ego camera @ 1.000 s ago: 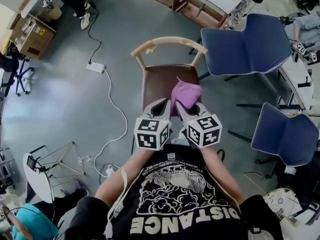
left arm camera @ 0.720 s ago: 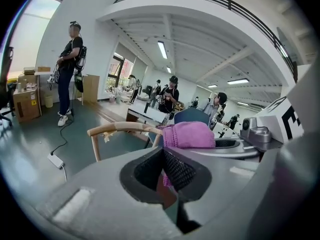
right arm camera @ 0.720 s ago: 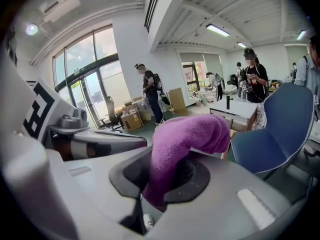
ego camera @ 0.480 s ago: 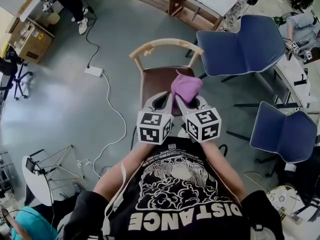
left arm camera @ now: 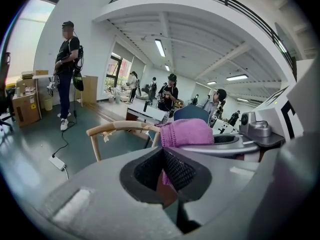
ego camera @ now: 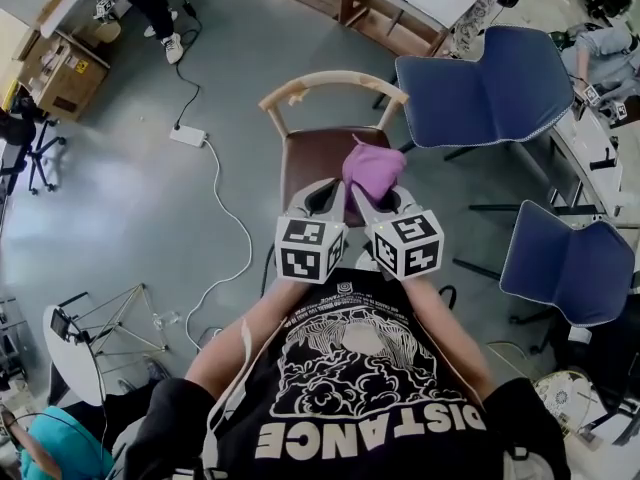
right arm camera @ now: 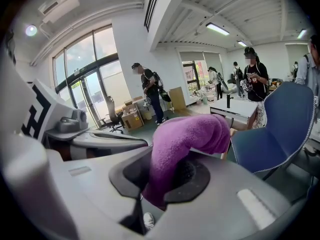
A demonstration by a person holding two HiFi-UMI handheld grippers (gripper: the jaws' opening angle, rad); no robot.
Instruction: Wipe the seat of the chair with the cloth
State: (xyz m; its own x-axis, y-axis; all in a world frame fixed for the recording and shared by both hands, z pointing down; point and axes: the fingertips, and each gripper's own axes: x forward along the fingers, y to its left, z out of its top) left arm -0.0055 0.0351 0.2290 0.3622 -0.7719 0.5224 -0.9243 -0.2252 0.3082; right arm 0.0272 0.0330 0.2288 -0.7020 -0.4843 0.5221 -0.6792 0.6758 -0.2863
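The person's black shirt [ego camera: 365, 423] carries the one readable word, "DISTANCE" in white capitals (upside down from the head view). There are two grippers, one cloth, one wooden chair and two blue chairs [ego camera: 480, 83] at the right. The right gripper [ego camera: 372, 200] has its jaws clamped on the purple cloth [ego camera: 372, 171], which bunches up out of them above the front right part of the brown seat [ego camera: 312, 158]; whether it touches the seat cannot be told. The left gripper [ego camera: 322, 196] is just beside it over the seat's front edge, its jaws closed tip to tip with nothing clamped between them. One white power strip [ego camera: 187, 135] lies on the floor.
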